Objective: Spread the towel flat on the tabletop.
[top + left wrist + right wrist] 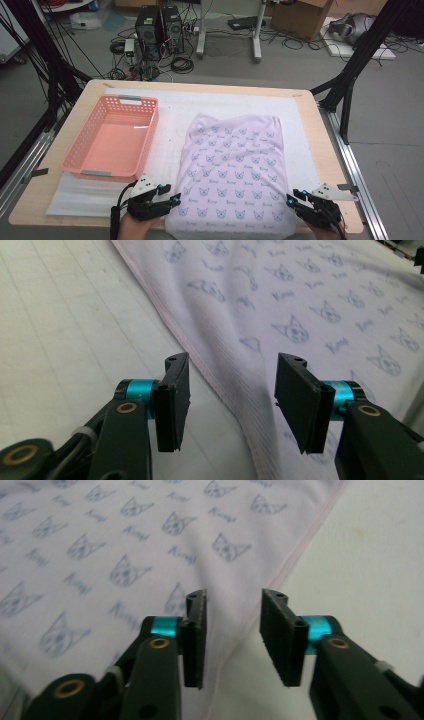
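The cloth lies flat on the surface, right of the basket. Left tongs and right tongs sit low at its near corners, both apart, each straddling an edge.

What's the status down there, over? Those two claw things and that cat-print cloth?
Left gripper open, jaws astride the cloth's left hem. Right gripper open at its right hem. Cloth flat on the mat. Pink basket off left, nothing blocking.
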`<state>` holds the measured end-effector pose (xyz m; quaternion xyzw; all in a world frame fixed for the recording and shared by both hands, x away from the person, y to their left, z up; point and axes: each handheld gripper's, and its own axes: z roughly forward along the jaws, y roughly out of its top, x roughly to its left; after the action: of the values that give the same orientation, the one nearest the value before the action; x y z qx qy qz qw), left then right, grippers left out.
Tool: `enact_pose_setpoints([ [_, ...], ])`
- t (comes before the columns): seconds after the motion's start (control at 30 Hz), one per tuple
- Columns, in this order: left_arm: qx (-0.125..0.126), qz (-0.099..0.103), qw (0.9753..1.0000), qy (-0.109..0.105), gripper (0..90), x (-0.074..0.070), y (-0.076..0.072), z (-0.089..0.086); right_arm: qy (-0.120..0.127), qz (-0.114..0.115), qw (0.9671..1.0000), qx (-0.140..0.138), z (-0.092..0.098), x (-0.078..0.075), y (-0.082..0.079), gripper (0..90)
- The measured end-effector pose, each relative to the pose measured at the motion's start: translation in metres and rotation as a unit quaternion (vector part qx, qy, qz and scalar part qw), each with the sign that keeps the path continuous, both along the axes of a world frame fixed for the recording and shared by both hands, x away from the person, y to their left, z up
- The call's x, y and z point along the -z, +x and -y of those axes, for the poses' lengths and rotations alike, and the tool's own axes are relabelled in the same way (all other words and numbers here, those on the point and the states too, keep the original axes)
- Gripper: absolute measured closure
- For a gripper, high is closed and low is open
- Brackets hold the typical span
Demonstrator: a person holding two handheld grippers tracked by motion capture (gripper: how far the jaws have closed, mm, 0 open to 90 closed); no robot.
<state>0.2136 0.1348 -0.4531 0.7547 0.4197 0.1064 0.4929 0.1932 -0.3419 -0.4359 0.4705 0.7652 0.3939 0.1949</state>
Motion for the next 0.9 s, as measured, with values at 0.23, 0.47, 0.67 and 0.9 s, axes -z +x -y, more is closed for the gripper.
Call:
enact_pose_setpoints([
  [0.23,0.001,0.006,1.0,-0.002,46.7,0.001,0.0,0.002,-0.065,-0.001,0.9977,-0.021,-0.022,0.012,0.024,87.0],
  [0.47,-0.009,0.01,0.9999,-0.01,46.2,-0.001,0.001,-0.006,-0.077,-0.03,0.9965,-0.006,0.007,0.004,-0.003,88.0],
  [0.67,-0.001,-0.02,0.9997,-0.011,46.4,-0.001,0.021,0.006,-0.034,-0.015,0.9993,0.003,0.01,0.002,-0.004,67.4],
  [0.9,0.007,-0.028,0.9988,0.038,45.5,0.0,0.041,0.037,-0.022,-0.008,0.9996,0.018,0.01,0.002,0.001,65.4],
])
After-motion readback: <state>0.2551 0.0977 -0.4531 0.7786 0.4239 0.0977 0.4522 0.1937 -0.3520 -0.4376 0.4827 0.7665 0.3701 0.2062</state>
